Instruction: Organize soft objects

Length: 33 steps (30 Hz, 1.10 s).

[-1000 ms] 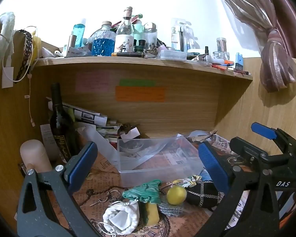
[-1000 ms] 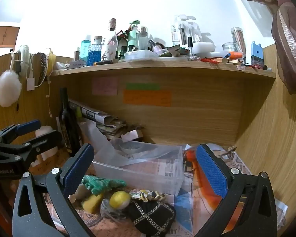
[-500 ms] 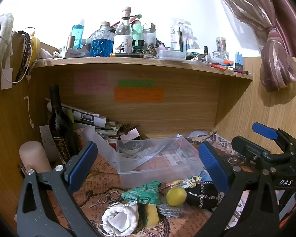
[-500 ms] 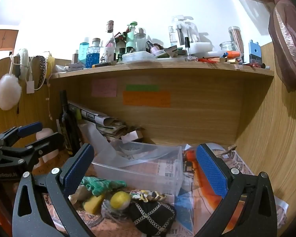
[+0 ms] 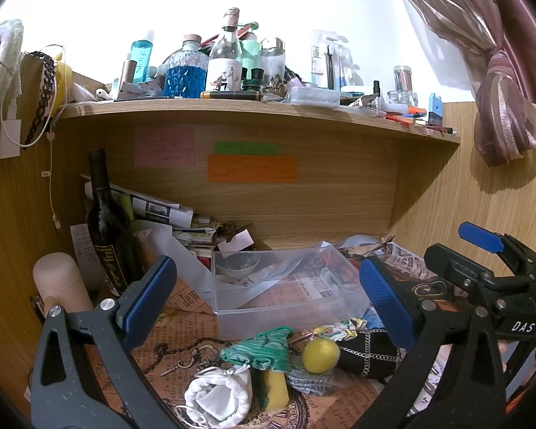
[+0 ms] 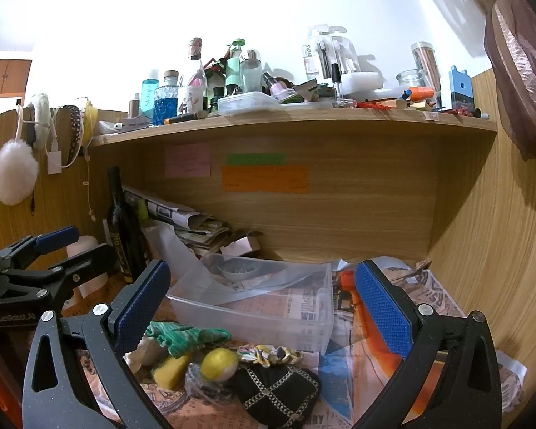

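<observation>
Hovering both grippers, left (image 5: pixel 264 304) and right (image 6: pixel 261 304), jaws wide apart and empty, I risk snagging the chain (image 5: pixel 182 352) (half under the green cloth (image 5: pixel 264 348)) beside the tub's (image 5: pixel 268 316) front edge.

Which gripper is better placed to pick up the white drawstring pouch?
Left, probably. The white drawstring pouch lies between the open left gripper fingers, low in its view. The right gripper, also open, frames the black quilted pouch instead.

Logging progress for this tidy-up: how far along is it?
Nothing looks sorted yet. The clear bin holds no soft items. Both hand-held grippers, left and right, hang open and hold nothing. Left: white pouch, green cloth, yellow ball, black pouch.
</observation>
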Each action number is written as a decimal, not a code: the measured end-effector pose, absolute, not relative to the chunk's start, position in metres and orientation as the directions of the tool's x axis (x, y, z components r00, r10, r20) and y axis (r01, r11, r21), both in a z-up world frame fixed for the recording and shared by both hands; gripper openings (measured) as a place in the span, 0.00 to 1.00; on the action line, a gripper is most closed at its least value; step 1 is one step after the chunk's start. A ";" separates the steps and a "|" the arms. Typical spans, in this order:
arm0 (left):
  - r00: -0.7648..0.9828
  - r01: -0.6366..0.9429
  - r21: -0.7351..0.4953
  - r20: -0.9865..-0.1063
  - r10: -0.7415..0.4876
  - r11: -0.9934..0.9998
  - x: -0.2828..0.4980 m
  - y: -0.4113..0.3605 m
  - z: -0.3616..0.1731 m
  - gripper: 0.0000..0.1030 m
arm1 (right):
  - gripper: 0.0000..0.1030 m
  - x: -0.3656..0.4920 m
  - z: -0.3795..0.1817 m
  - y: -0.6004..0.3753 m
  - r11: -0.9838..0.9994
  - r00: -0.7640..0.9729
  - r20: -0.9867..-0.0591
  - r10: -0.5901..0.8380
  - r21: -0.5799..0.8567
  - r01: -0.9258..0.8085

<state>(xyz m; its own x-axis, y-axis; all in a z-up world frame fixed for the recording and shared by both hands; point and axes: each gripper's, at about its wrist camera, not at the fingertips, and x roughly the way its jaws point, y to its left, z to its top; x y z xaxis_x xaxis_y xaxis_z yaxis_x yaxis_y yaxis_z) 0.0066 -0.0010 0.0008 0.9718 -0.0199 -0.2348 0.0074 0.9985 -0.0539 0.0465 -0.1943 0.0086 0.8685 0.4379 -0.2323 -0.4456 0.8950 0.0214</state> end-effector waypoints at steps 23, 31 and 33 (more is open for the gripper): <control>0.972 0.009 -0.047 -0.234 -0.020 0.999 0.009 0.001 -0.001 1.00 | 1.00 0.046 0.007 -0.192 0.890 0.864 -0.232 0.448 0.024 -0.455; 0.972 0.012 -0.044 -0.233 -0.022 0.999 0.008 -0.001 -0.001 1.00 | 1.00 0.046 0.007 -0.193 0.890 0.863 -0.232 0.449 0.028 -0.456; 0.972 0.012 -0.043 -0.233 -0.022 0.999 0.008 -0.002 -0.001 1.00 | 1.00 0.046 0.007 -0.193 0.890 0.862 -0.233 0.449 0.030 -0.456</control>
<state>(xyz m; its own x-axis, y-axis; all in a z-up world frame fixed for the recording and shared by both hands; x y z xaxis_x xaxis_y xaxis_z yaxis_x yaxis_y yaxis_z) 0.0083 -0.0024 -0.0009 0.9723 -0.0220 -0.2327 0.0123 0.9990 -0.0429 0.0461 -0.1934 0.0066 0.8623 0.4495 -0.2333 -0.4555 0.8897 0.0302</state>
